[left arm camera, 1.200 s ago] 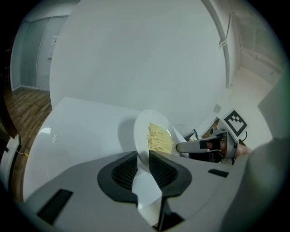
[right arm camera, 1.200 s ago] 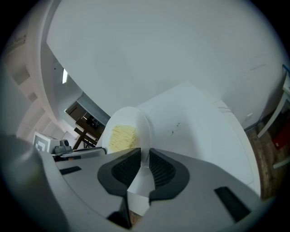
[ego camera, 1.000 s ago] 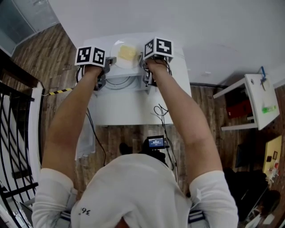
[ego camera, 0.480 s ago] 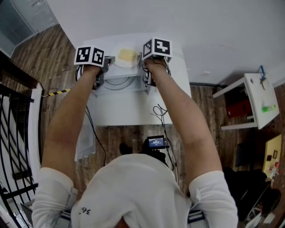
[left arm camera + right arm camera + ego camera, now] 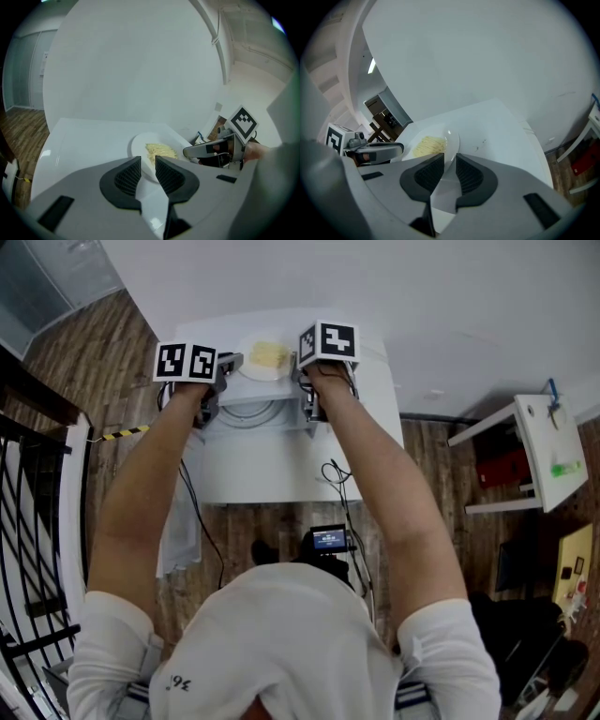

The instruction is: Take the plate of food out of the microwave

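two items: left tongs and right tongs, just opened, plate rim loose between each; release step judged; clean withdrawal is called for.

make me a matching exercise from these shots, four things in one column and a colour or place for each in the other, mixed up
Things:
1 plate
2 noodles
3 floor
4 side table

Colour or place:
a brown wood planks
b pale yellow heap
c white and round
d white and straight-edged, far right of the head view

Pairs: 1-c, 2-b, 3-a, 4-d
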{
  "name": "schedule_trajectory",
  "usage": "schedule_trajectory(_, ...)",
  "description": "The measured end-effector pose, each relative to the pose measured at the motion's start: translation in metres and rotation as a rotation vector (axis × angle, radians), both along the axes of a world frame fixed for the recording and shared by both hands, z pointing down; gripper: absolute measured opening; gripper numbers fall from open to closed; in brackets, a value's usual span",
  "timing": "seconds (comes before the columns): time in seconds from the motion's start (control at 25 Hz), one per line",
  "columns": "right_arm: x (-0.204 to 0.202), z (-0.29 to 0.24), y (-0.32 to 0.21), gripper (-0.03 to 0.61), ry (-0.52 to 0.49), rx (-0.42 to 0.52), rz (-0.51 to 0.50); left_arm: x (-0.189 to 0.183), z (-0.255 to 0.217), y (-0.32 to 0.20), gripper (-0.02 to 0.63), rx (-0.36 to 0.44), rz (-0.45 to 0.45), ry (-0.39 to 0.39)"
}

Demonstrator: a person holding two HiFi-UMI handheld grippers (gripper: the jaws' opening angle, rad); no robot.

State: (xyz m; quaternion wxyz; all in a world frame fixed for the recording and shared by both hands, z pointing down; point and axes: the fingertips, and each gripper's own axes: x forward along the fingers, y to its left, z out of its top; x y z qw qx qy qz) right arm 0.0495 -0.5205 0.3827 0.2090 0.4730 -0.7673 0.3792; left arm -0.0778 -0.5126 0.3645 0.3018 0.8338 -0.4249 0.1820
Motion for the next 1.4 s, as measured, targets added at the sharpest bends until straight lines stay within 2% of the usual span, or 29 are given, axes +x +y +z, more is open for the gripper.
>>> schedule_trajectory(0.36,0.008,-0.013,-0.005,0.06,0.0,0.067,0.026,-0.001,-0.016,0.002,0.081,0.067,0.008,0.038)
schedule_trajectory(0.64,0.012,-0.025,-0.005,0.06,0.052,0.121,0.017,0.008,-0.031,0.003,0.08,0.097,-0.002,0.065)
schedule_trajectory(0.92,0.014,-0.039,-0.004,0.06,0.056,0.171,-0.001,0.022,-0.051,0.011,0.08,0.121,0.008,0.136)
schedule_trajectory(1.16,0.006,-0.092,0.006,0.06,0.009,0.289,-0.085,0.032,-0.096,0.025,0.079,0.174,0.022,0.242)
schedule_trajectory(1.4,0.008,-0.136,0.026,0.058,-0.036,0.378,-0.128,0.033,-0.134,0.048,0.08,0.267,0.024,0.234)
